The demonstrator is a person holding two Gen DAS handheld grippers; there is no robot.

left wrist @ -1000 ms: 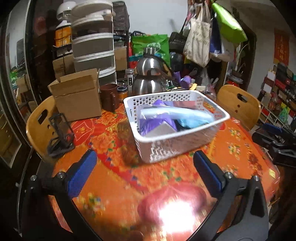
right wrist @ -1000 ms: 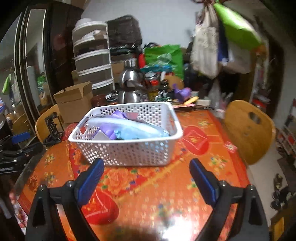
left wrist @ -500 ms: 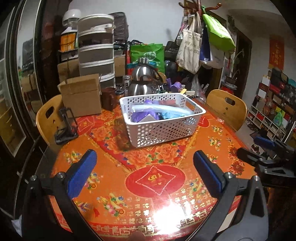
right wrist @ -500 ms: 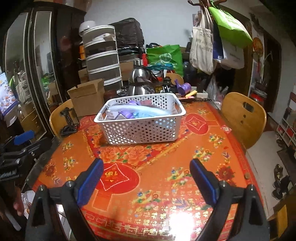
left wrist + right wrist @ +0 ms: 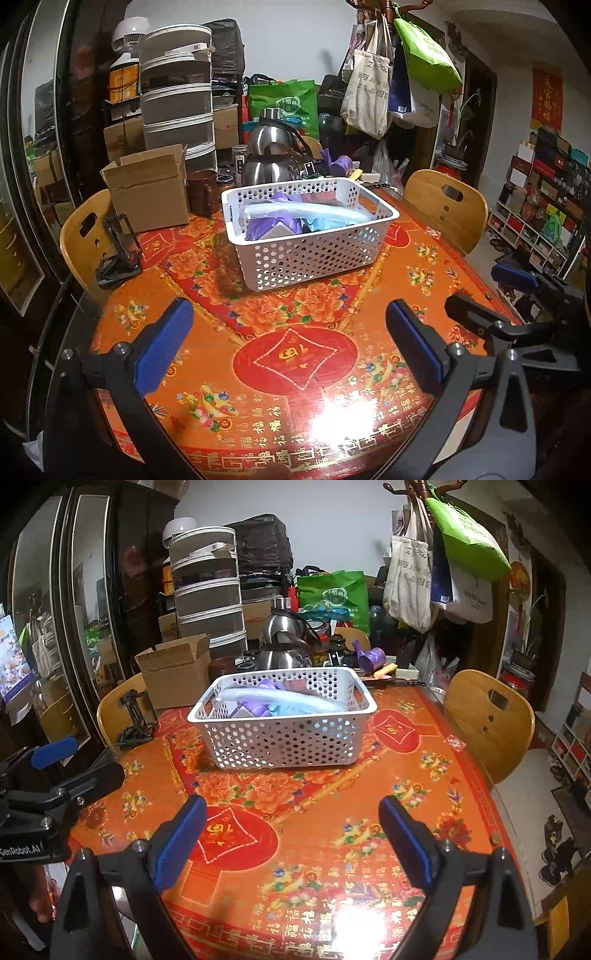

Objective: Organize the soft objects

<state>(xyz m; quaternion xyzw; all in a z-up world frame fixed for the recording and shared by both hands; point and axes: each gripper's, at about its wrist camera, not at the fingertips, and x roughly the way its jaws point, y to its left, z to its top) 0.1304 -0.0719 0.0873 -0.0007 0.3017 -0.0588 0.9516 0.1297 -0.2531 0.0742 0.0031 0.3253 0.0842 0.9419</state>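
Observation:
A white perforated basket [image 5: 314, 254] [image 5: 280, 742] stands on the orange patterned table, beyond both grippers. Inside lie soft purple [image 5: 266, 225] and pale blue [image 5: 325, 216] bags or cloths; the pale blue stuff [image 5: 295, 701] also shows in the right wrist view. My left gripper [image 5: 290, 343] is open over the near part of the table with nothing between its blue pads. My right gripper [image 5: 291, 840] is open too, empty, well short of the basket. Each gripper shows at the edge of the other's view: the right one [image 5: 517, 295], the left one [image 5: 55, 771].
A cardboard box [image 5: 147, 192], a brown mug [image 5: 201, 192] and a steel kettle [image 5: 269, 155] stand behind the basket. A black folding stand [image 5: 118, 247] sits at the table's left edge. Wooden chairs [image 5: 447, 206] [image 5: 487, 716] ring the table. Bags hang from a rack [image 5: 443, 561].
Both grippers have drawn back and up from the basket, so it looks smaller and farther. More of the table's near edge shows. Both stayed open.

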